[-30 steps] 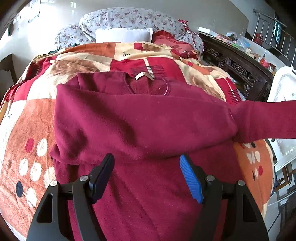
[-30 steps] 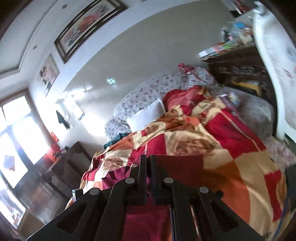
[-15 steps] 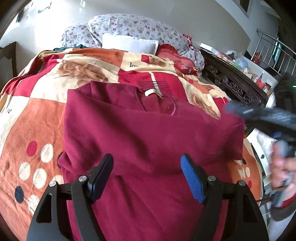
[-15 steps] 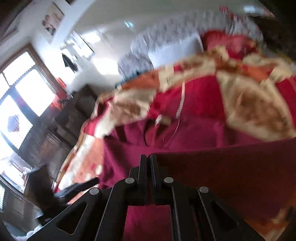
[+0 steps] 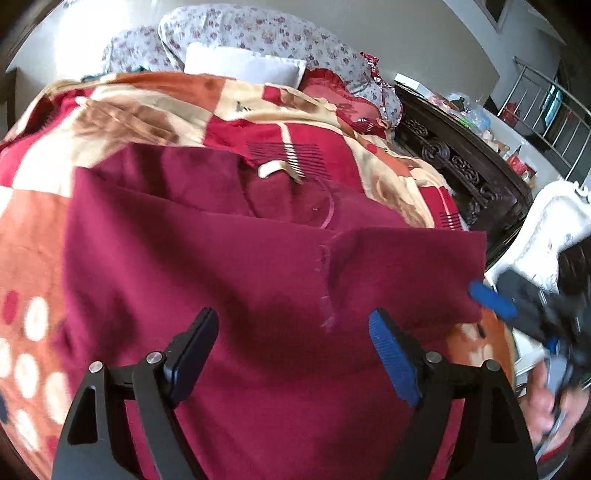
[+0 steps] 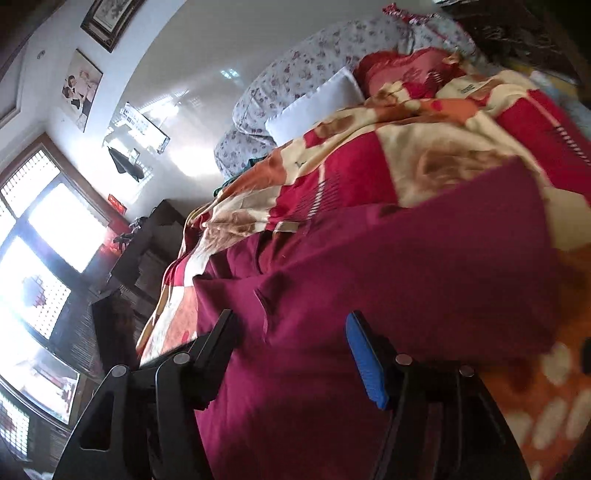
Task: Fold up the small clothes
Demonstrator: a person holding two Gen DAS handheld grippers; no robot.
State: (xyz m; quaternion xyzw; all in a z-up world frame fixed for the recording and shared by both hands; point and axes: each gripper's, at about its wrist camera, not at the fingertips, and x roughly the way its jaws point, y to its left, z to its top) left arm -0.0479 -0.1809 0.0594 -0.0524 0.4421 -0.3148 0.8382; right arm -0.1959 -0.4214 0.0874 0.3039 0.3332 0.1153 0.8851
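A dark red sweater (image 5: 229, 266) lies spread on the patterned blanket (image 5: 229, 99), neck toward the pillows, with both sleeves folded across its chest. My left gripper (image 5: 291, 354) is open and empty, hovering over the sweater's lower body. The right gripper shows at the right edge of the left wrist view (image 5: 491, 295), beside the folded sleeve's end. In the right wrist view the right gripper (image 6: 291, 354) is open and empty, just over the sweater (image 6: 388, 288).
A white pillow (image 5: 243, 66) and floral pillows (image 5: 266, 29) lie at the head of the bed. A dark carved wooden cabinet (image 5: 461, 158) stands along the right side. A white chair (image 5: 554, 229) is at the right. Windows (image 6: 44, 236) and dark furniture are left of the bed.
The right gripper carried the right sleeve across the sweater's chest, opened and let it go. The sleeve now lies folded on the body. The left gripper stayed open above the hem.
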